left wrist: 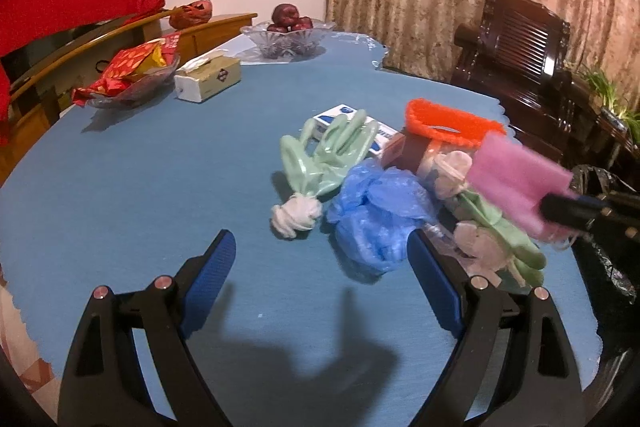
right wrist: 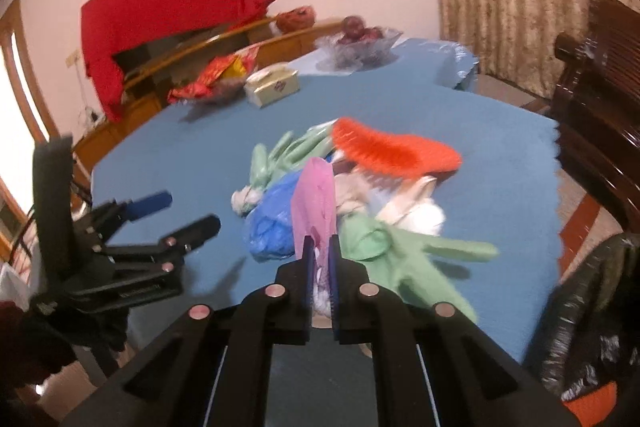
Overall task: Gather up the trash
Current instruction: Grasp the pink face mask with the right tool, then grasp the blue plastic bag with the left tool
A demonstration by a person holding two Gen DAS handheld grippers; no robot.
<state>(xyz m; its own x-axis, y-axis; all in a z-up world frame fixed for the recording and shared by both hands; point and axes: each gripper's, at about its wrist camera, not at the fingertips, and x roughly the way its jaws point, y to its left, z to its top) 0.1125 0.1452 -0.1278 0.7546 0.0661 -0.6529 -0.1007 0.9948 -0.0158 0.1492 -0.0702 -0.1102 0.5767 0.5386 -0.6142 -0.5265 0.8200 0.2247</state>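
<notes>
A heap of trash lies on the blue table: two green rubber gloves, a crumpled blue plastic bag, an orange mesh piece, a small blue-and-white box and pale wrappers. My right gripper is shut on a pink sponge and holds it above the heap; the sponge also shows in the left wrist view. My left gripper is open and empty, low over the table just in front of the blue bag.
A black trash bag hangs at the table's right edge. At the far side stand a tissue box, a glass dish of snack packets and a glass fruit bowl. A dark wooden chair stands on the right.
</notes>
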